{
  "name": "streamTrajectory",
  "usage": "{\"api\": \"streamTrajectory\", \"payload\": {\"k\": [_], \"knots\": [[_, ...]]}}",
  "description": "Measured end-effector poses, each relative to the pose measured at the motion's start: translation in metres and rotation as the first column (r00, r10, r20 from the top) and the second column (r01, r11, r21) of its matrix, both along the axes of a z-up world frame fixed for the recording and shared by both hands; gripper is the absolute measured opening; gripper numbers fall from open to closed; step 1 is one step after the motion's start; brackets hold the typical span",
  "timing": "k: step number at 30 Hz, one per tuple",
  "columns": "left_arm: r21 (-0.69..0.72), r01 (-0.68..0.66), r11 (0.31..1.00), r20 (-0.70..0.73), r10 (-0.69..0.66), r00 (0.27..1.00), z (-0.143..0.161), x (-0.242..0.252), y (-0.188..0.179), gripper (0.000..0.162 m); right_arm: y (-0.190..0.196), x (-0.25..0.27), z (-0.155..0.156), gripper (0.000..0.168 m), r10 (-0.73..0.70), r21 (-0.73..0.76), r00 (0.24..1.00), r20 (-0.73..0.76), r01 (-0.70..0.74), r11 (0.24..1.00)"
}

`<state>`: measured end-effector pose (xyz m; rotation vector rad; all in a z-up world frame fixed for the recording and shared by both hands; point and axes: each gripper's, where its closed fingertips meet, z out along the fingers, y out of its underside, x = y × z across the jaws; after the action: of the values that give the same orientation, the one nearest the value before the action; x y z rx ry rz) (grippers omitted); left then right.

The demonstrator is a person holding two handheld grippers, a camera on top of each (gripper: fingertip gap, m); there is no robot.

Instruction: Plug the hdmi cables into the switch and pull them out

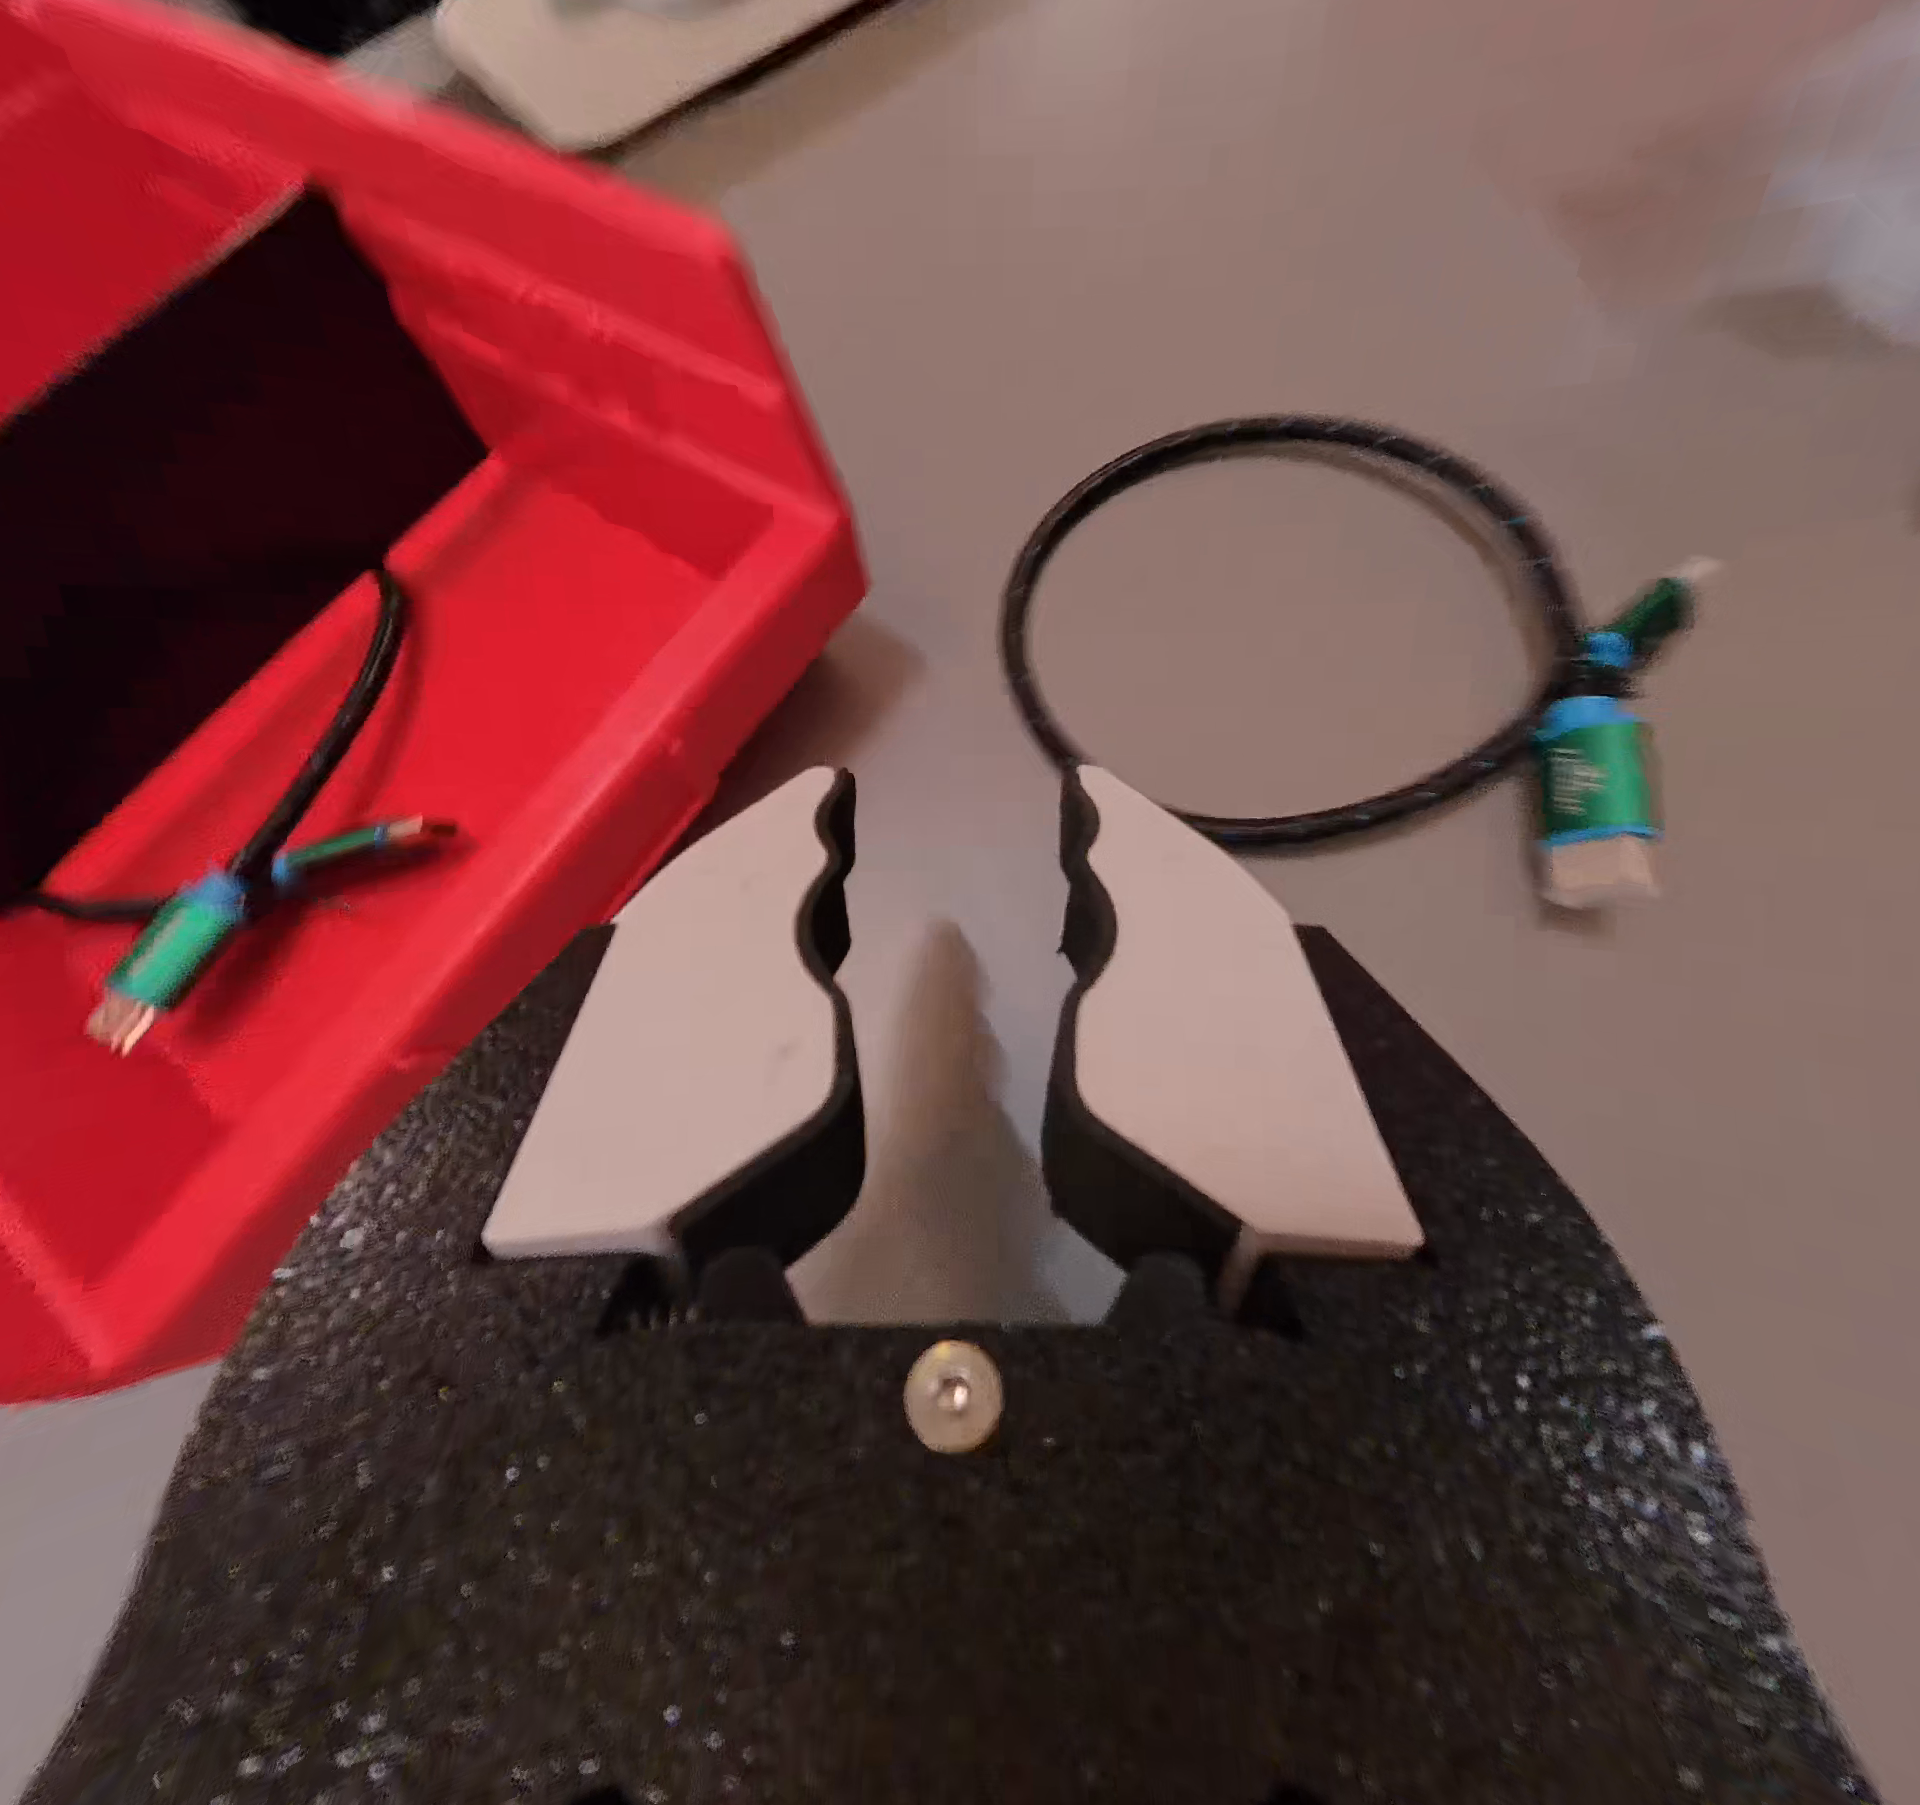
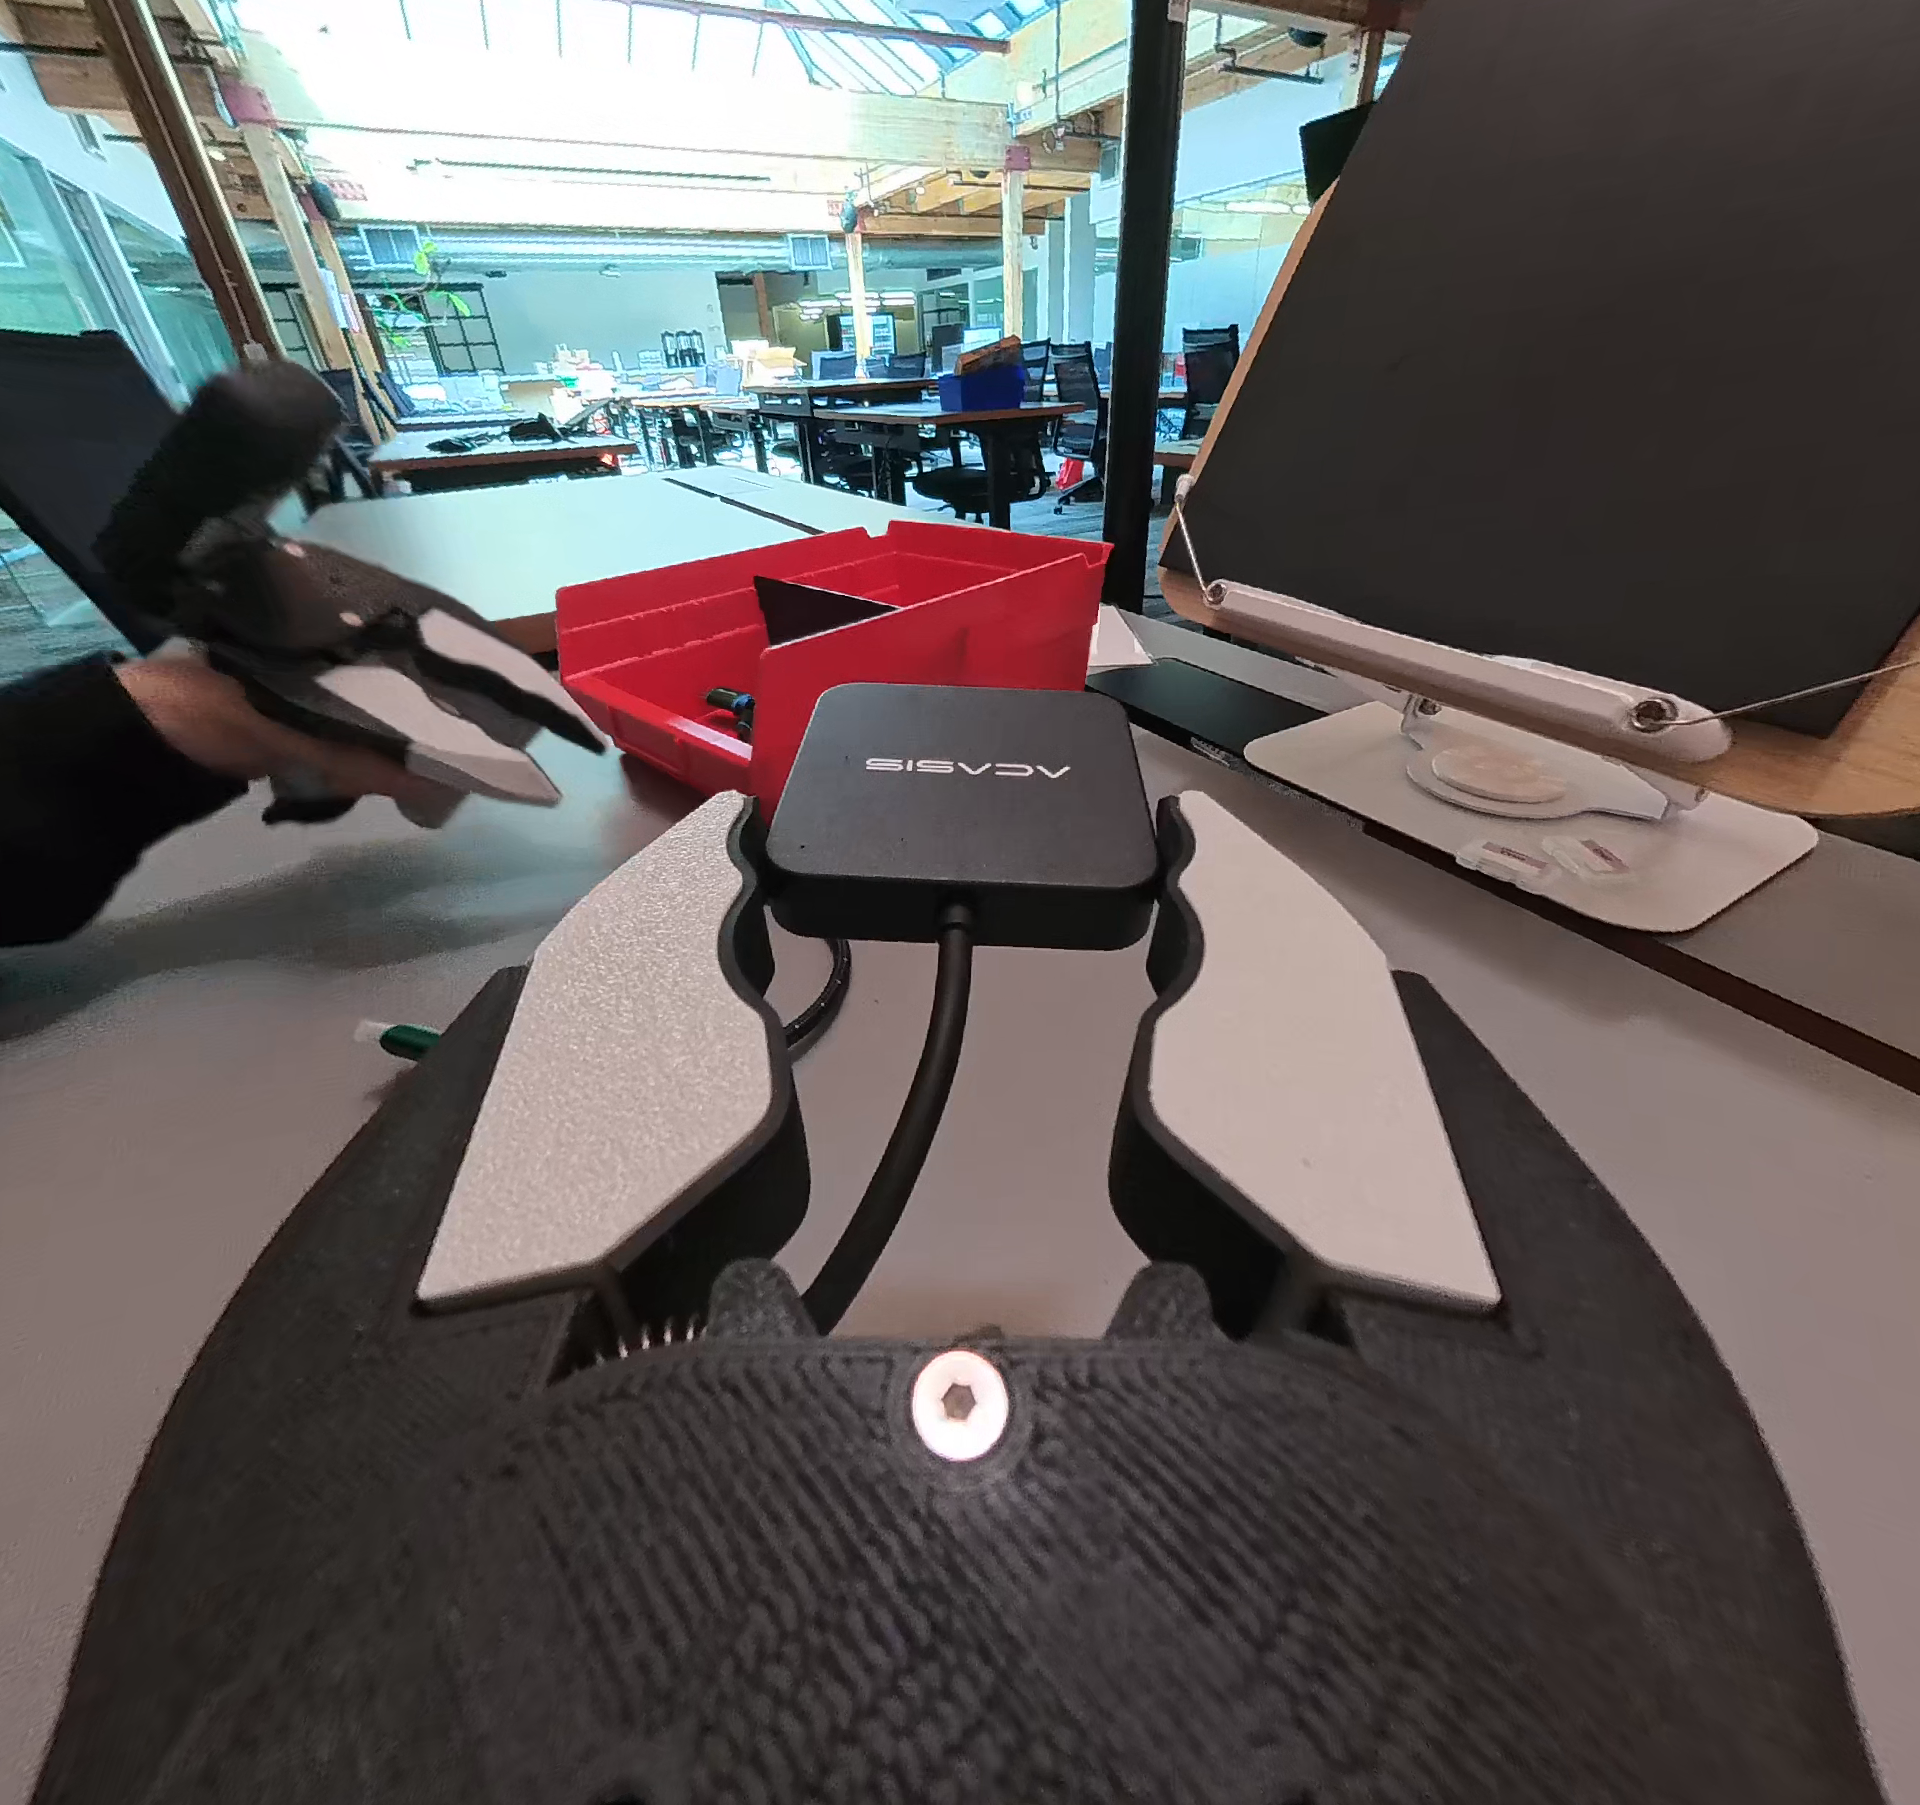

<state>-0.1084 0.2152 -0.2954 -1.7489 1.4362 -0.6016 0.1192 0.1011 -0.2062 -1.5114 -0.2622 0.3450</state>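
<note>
Right gripper (image 2: 961, 856) clenched on black switch (image 2: 961, 799), holding it level just above grey table (image 2: 260, 1132), its own lead trailing back between fingers. Left gripper (image 1: 956, 820) released, empty, hovering between red bin (image 1: 582, 467) and looped hdmi cable (image 1: 1299, 633) on table.

Next, likely: left takes green plug (image 1: 1595, 789) by its shell, not by cord — square it to port before pushing; right keeps switch steady.

Red bin: second cable (image 1: 312, 820) in open compartment, dark divider (image 1: 208, 467) behind it — ports on switch not visible.
</note>
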Motion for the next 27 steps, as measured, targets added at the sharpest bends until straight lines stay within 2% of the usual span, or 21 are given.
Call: {"api": "streamTrajectory", "payload": {"k": [1,3,5,8,12,15,17,23,27], "knots": [[0.004,0.069,0.998,0.024,-0.069,0.997,0.009,0.002,-0.012,0.037,0.000,-0.001,-0.001,0.072,0.004,-0.002,1.000,0.002,-0.004,1.000],[0.023,0.240,0.970,0.019,-0.240,0.970,0.012,0.013,-0.043,0.036,0.001,-0.004,-0.003,0.072,0.011,-0.008,1.000,0.004,-0.011,1.000],[0.065,0.380,0.923,-0.075,-0.375,0.924,-0.004,0.023,-0.067,0.037,0.002,-0.007,-0.004,0.072,0.020,-0.014,1.000,0.012,-0.020,1.000],[0.081,0.486,0.870,-0.194,-0.465,0.864,-0.031,0.038,-0.090,0.036,0.002,-0.009,-0.005,0.072,0.023,-0.016,0.999,0.035,-0.022,1.000],[0.050,0.510,0.859,-0.149,-0.499,0.854,-0.037,0.066,-0.113,0.020,0.001,-0.007,-0.005,0.072,0.015,-0.015,0.999,0.037,-0.015,1.000],[0.011,0.535,0.845,-0.112,-0.530,0.840,-0.035,0.080,-0.133,0.021,0.001,-0.005,-0.005,0.072,0.015,-0.016,0.999,0.033,-0.015,1.000],[0.014,0.533,0.846,-0.115,-0.528,0.841,-0.034,0.082,-0.135,0.029,0.000,-0.006,-0.004,0.072,0.027,-0.011,0.999,0.028,-0.027,1.000],[-0.031,0.519,0.854,-0.003,-0.520,0.854,-0.011,0.080,-0.136,0.033,-0.007,-0.013,0.008,0.072,0.178,0.004,0.964,-0.196,-0.180,0.984],[-0.005,0.522,0.853,-0.039,-0.521,0.852,-0.012,0.075,-0.133,0.033,-0.013,-0.019,0.015,0.072,0.272,0.042,0.917,-0.290,-0.272,0.961]]}}
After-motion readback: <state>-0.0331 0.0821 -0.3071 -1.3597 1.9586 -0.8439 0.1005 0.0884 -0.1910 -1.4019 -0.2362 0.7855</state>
